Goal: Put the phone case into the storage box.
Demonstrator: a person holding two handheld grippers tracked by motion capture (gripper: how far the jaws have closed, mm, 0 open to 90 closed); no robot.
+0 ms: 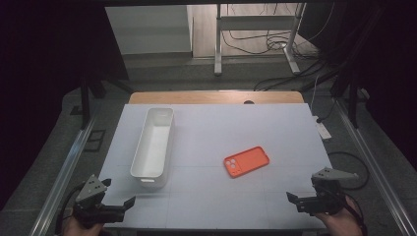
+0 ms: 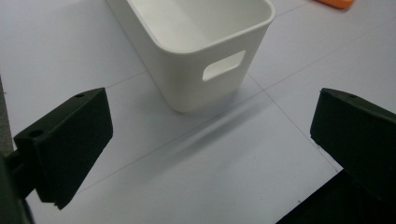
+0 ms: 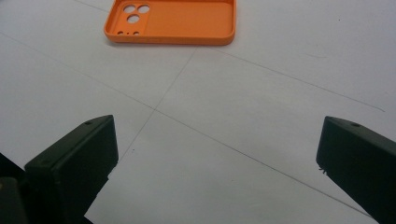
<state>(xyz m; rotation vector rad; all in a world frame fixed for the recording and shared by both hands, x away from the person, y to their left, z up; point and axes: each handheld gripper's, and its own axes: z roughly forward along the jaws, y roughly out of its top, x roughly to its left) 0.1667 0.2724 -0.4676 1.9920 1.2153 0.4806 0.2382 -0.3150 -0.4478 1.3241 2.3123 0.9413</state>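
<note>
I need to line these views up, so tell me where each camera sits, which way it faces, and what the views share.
High view: above the person's side, looking forward and down on the table; both hands, left gripper and right gripper show at the bottom.
Left gripper view: rides the left gripper, facing the bin; its black jaws stand apart.
Right gripper view: rides the right gripper, facing the case; its jaws stand apart.
Shared: the bin in the high and left gripper views; the case in all three.

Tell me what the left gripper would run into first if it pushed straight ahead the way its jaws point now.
Most likely the white bin: in the left gripper view its near end wall, with the handle slot, stands right ahead between the open jaws of the left gripper. Bare table lies before it; the depth is hard to judge.
</note>
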